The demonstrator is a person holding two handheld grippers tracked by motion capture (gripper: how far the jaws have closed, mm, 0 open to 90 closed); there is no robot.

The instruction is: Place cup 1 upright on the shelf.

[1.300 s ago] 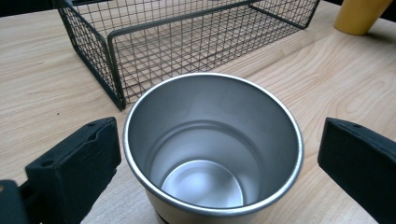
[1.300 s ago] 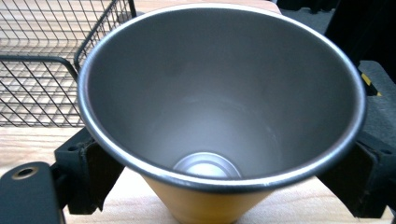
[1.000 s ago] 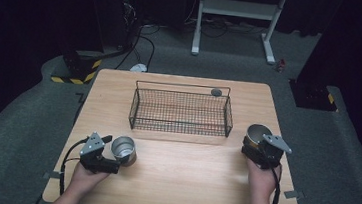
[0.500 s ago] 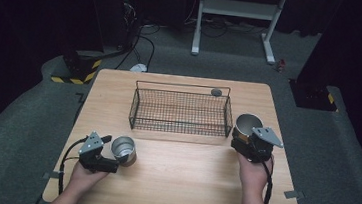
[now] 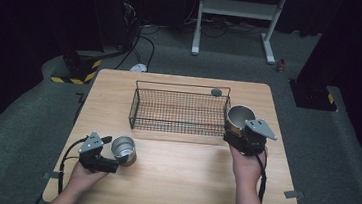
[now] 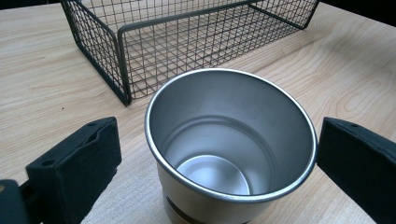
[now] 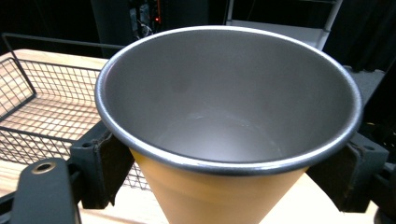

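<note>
Two metal cups are in play, one at each hand-held gripper. The orange-sided cup sits clamped in the right hand-held gripper, just off the right end of the wire basket, close against its end wall. It stands roughly upright, long axis near vertical, mouth up; in the right gripper view its rim is a bright rolled steel ring, the inside dull brushed grey, the outer wall smooth orange and tapering downward, with a black jaw pressed to each side.

The steel cup stands upright on the desk near the front left, well apart from the basket, mouth up. The left hand-held gripper is spread wide around it; in the left gripper view both black pads sit clear of the cup's wall, with desk showing in the gaps. Its inside is satin grey with a shiny round floor.

The basket is a long, shallow rectangle of thin dark wire mesh, its length running left to right. The desk is pale wood grain. A small dark round object lies beside the basket's far right corner.

Compared with a second ago, the right hand and its cup have moved left and away from the person, toward the basket; the left hand has stayed put.
</note>
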